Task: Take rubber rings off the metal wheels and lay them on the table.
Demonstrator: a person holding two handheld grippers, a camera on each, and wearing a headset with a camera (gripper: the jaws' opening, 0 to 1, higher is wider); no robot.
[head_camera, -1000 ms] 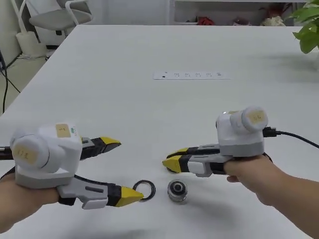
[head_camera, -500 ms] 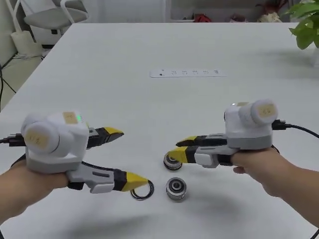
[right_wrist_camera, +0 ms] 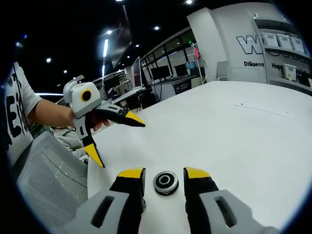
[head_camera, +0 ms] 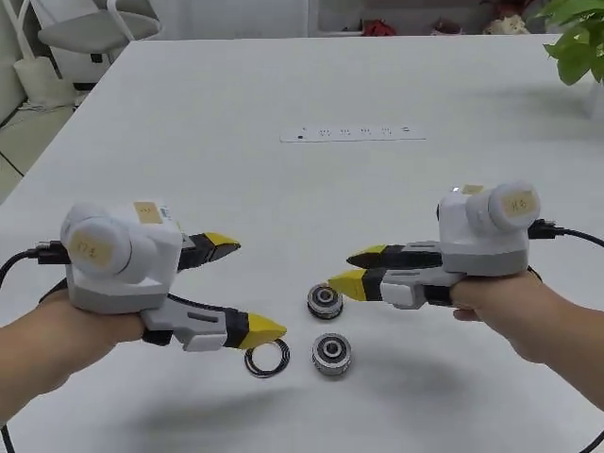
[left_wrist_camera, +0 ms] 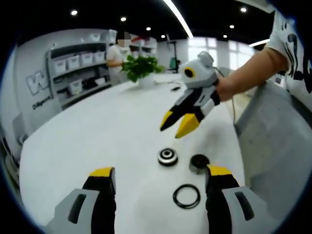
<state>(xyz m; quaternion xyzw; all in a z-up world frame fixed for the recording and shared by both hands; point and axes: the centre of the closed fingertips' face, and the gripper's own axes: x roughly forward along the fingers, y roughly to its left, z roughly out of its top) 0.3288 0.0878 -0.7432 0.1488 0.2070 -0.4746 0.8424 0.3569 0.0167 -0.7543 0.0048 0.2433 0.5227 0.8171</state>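
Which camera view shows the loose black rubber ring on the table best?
The left gripper view: the rubber ring lies whole on the table, with nothing across it. In the head view the lower jaw tip of the left gripper covers part of it. The right gripper view faces a metal wheel.

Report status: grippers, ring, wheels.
Left gripper open, empty. Right gripper open, aimed at one metal wheel. Rubber ring flat on table beside second wheel. No obstruction.
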